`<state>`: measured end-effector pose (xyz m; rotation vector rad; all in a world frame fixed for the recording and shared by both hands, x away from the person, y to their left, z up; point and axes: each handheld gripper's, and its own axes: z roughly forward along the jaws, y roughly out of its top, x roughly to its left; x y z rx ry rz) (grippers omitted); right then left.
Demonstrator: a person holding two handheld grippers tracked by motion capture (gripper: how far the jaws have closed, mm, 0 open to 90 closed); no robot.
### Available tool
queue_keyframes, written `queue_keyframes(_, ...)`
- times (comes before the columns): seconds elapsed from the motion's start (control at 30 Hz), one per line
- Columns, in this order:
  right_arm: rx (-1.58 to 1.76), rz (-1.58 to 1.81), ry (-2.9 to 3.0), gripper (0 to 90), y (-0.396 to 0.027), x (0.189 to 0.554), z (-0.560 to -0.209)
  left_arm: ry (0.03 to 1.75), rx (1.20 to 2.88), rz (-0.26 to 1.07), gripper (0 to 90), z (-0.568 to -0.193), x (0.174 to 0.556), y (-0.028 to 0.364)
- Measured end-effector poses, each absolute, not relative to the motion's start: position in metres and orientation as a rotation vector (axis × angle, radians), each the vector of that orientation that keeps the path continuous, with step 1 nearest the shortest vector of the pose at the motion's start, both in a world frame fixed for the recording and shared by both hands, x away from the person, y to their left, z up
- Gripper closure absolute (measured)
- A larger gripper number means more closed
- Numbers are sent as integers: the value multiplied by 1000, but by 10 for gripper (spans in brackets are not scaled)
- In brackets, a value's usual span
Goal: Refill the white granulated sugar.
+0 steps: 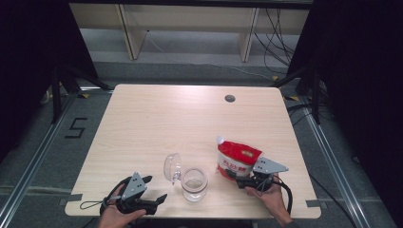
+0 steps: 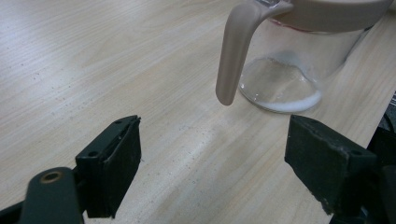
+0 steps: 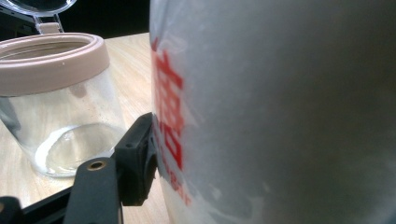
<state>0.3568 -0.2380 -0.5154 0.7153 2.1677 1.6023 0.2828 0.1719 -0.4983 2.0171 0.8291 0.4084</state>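
Because the jar stands with its hinged lid flipped back toward 10 o'clock, its mouth is free to take whatever comes out of the bag. Only a thin white layer covers the jar's bottom, so filling looks barely begun.

The bag stands upright on the tabletop at 3 o'clock of the jar, just beside it, spout at the top on the side nearer the jar. That orientation suits a tilt toward the jar's rim. The right tongs sit low on the bag's near side; in the right gripper view 1 pad presses against the bag's film, so I judge they grip the bag, though the other pad is hidden behind it.

At 8 o'clock of the jar, the left tongs rest near the tabletop's front edge, jaws wide apart and empty. They point at the jar's hanging latch, probably ready to steady the jar during pouring.
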Motion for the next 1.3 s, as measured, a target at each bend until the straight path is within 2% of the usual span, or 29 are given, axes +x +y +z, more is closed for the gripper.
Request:
queue_keyframes(0.23,695,1598,2134,333,-237,361,-516,823,2021,411,184,-498,283,172)
queue_keyframes(0.4,626,1599,2166,388,-238,363,-515,820,2031,422,184,-497,283,173)
queue_keyframes(0.63,632,1509,2134,413,-228,351,-510,823,2000,415,186,-497,283,173)
queue_keyframes(1.13,425,1102,2131,433,-209,315,-486,823,2000,418,187,-496,283,175)
queue_keyframes(1.3,256,883,2061,436,-205,302,-475,810,2008,430,187,-496,284,177)
